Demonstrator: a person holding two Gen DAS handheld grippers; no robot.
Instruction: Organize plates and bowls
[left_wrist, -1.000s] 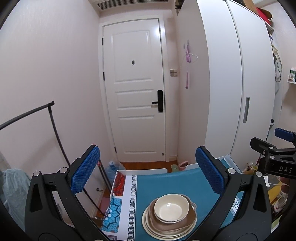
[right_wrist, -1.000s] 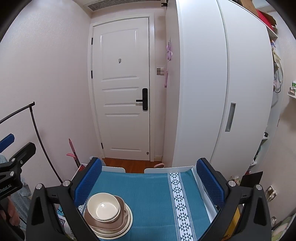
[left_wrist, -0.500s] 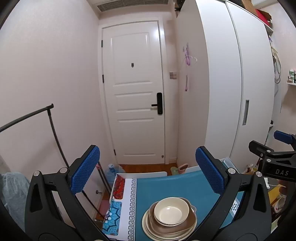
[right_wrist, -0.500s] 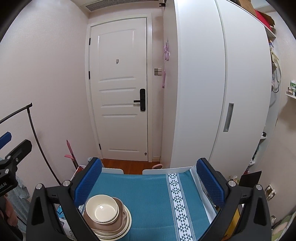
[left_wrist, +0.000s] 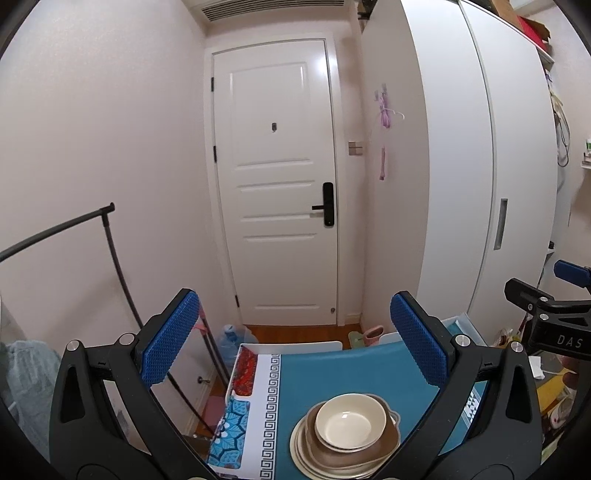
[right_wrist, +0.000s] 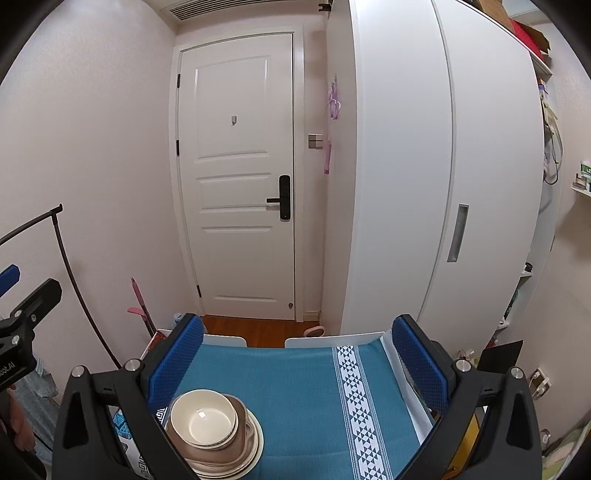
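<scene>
Both grippers, left gripper and right gripper, stand released above the surface. Your cream bowl tops unevenly stacked plates near the edge; a careless grasp risks toppling.

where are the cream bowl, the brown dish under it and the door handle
cream bowl (left_wrist: 349, 424), left wrist view, inside of the bowl
brown dish (right_wrist: 242, 428), right wrist view, its right rim
door handle (right_wrist: 283, 198), right wrist view, black lock plate
</scene>
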